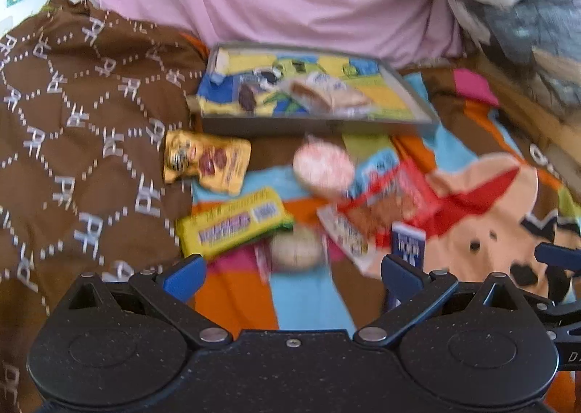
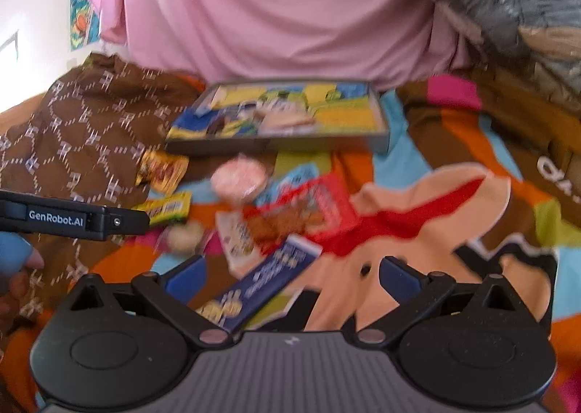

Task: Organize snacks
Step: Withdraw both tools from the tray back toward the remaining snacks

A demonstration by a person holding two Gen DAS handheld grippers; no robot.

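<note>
Across the colourful bedspread [image 1: 472, 217] loose snacks lie scattered, awaiting sorting into the shallow tray [image 1: 417, 111] behind, which already holds a few. Both grippers, left [image 1: 292, 267] and right [image 2: 292, 267], hover wide open and empty, the blue packet [image 2: 268, 278] nearest the right.

Left gripper [image 1: 292, 269]: black speckled housing, two round raised discs, silver pivot pins, one cross-head screw at centre, blue finger pads [image 1: 185, 275]. Right gripper [image 2: 292, 271]: same black linkage and silver pins, but a grey ribbed centre plate with a small white mark. Black side bar [image 2: 72, 218] reads "GenRobot.AI". Blue glove [image 2: 12, 255] on hand.
</note>
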